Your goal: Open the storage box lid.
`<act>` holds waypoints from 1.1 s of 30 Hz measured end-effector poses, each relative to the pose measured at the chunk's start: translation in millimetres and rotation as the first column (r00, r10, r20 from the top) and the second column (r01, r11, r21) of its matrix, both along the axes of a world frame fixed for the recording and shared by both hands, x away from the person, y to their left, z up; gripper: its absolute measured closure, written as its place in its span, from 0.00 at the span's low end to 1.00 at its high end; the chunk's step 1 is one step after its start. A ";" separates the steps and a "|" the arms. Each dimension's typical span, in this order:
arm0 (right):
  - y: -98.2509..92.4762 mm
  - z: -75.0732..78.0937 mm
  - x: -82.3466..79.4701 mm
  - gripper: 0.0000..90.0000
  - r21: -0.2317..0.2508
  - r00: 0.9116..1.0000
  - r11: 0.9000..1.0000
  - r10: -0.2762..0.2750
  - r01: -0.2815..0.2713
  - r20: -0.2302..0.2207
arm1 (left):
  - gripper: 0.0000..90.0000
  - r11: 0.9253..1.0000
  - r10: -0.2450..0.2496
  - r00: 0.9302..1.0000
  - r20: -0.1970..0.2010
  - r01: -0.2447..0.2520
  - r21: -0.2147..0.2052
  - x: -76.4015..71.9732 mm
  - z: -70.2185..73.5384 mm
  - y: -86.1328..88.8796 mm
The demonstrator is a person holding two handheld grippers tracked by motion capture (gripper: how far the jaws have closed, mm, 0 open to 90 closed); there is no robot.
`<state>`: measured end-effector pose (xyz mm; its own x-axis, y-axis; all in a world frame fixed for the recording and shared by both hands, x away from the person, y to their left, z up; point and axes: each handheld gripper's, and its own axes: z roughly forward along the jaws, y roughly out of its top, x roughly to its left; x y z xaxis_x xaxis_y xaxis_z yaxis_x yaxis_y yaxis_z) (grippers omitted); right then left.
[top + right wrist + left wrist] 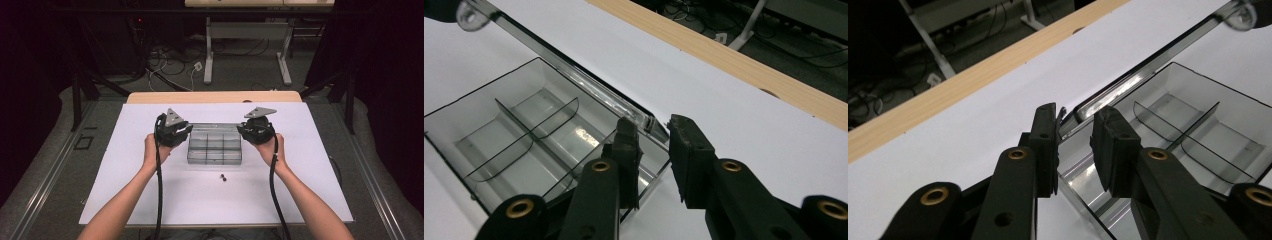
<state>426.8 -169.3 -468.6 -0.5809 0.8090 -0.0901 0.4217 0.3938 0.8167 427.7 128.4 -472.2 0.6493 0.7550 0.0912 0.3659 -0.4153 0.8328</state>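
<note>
Our clear plastic box (214,144) sits mid-table between our left gripper (1075,145) and right gripper (655,160) — both with jaws apart, holding nothing — it looks light, stiff, slippery, so we pinch its end walls.

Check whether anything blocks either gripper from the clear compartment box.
Nothing visible does. The left gripper and the right gripper each straddle an end of the clear compartment box, at its raised lid; only bare white tabletop surrounds it.
</note>
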 end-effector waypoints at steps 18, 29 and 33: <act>-2.6 -15.3 23.9 0.91 0.044 0.997 0.996 -0.070 0.072 -0.042 | 0.80 0.998 0.032 0.999 -0.042 -0.030 0.051 31.4 -16.8 -9.5; 1.1 -27.0 35.6 0.91 0.026 0.993 0.994 -0.105 0.106 -0.052 | 0.80 0.995 0.062 0.996 -0.069 -0.056 0.084 45.3 -29.4 -15.4; 2.3 -32.7 41.0 0.90 0.030 0.992 0.993 -0.114 0.116 -0.060 | 0.80 0.995 0.070 0.994 -0.082 -0.063 0.084 48.4 -31.6 -15.8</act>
